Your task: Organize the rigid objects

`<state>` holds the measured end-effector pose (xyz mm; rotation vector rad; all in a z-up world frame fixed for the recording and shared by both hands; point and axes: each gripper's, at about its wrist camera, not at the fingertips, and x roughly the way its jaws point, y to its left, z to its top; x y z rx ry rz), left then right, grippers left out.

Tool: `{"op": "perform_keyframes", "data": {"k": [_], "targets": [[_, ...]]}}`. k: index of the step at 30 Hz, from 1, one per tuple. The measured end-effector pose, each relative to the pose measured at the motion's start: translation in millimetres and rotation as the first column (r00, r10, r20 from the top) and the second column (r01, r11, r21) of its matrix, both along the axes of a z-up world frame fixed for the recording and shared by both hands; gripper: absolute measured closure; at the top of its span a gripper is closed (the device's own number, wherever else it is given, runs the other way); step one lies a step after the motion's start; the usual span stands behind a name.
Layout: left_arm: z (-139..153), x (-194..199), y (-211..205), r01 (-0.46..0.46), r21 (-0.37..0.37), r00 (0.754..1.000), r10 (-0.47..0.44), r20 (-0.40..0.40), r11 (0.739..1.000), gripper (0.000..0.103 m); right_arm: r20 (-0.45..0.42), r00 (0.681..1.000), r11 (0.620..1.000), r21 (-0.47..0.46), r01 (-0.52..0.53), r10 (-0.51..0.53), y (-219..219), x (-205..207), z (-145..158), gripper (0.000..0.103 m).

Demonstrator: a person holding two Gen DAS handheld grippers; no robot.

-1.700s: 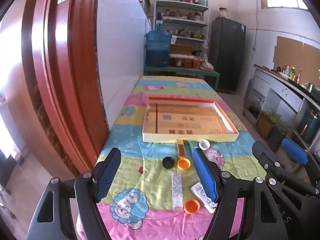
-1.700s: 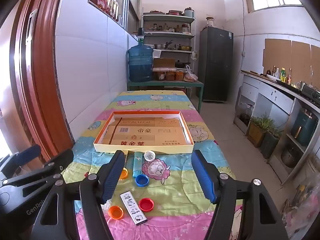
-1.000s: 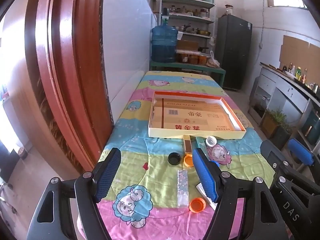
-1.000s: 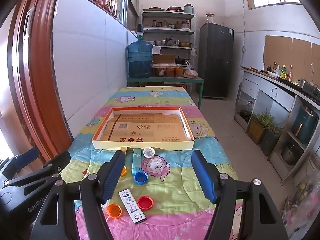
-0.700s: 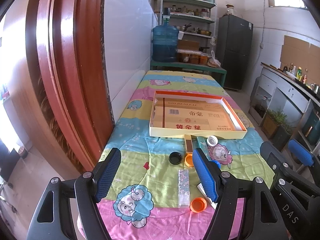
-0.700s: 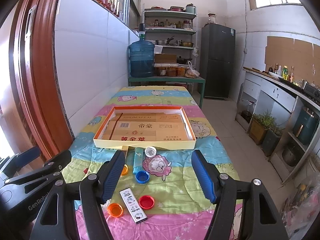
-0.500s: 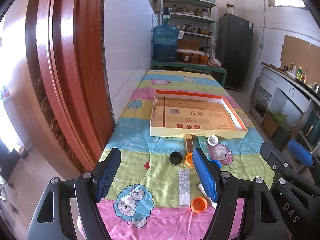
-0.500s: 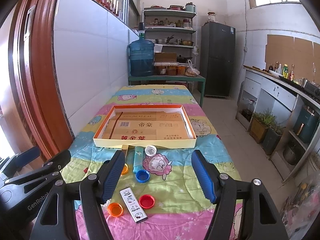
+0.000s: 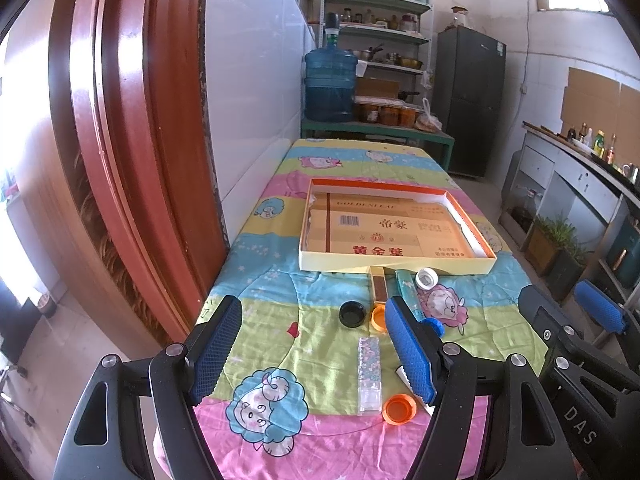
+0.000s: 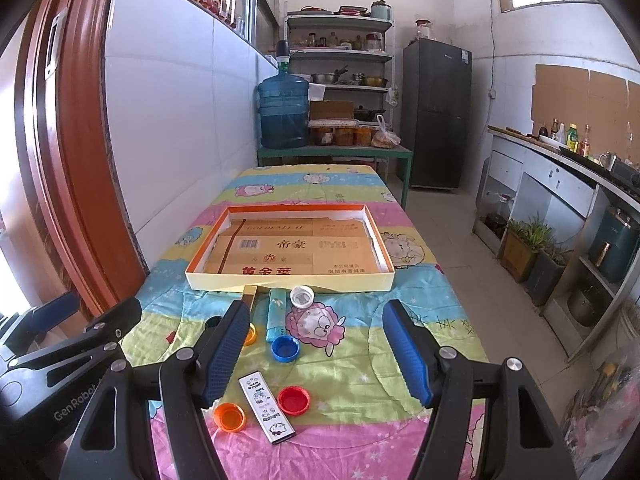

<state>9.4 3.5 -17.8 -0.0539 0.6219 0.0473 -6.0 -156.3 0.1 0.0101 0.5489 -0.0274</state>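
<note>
Room: a kitchen with a shelf rack, a water jug [image 10: 283, 114] and a fridge [image 10: 436, 114] at the far end.
Surface: a table under a cartoon cloth [image 10: 360, 344], running away toward 12 o'clock.
Box: a shallow tray [image 10: 192, 278] sits mid-table, lined with flat cardboard, with none of the loose items in it.
Items: all lie on the cloth on the near side of the tray: a white cap [image 10: 301, 295], teal stick [image 10: 276, 314], blue cap [image 10: 285, 349], red cap [image 10: 293, 400], orange cap [image 10: 229, 417], sticker bar [image 10: 267, 407], black cap [image 9: 352, 314] and clear stick [image 9: 369, 374].
Left gripper [image 9: 316, 354]: fingers wide apart, holding nothing, above the near edge.
Right gripper [image 10: 320, 354]: fingers wide apart, holding nothing.
Key relation: the red cap lies at about 6 o'clock from the right gripper's gap, the blue cap almost inside it; the right looks nearer to both.
Long axes: the teal stick and clear stick point roughly to 12 o'clock, the sticker bar nearer 11, so a grasp likely closes across their width.
Goal direction: the tray lies at 12 o'clock from both grippers.
</note>
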Motion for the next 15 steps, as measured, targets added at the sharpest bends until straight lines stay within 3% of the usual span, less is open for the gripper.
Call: {"op": "perform_keyframes", "data": {"k": [15], "targets": [[-3.1,1.0,-0.5,0.002,-0.003,1.000,-0.002,-0.008,1.000,0.028,-0.010,1.000,1.000,0.004,-0.009,0.009,1.5,1.6,-3.3,0.034]]}}
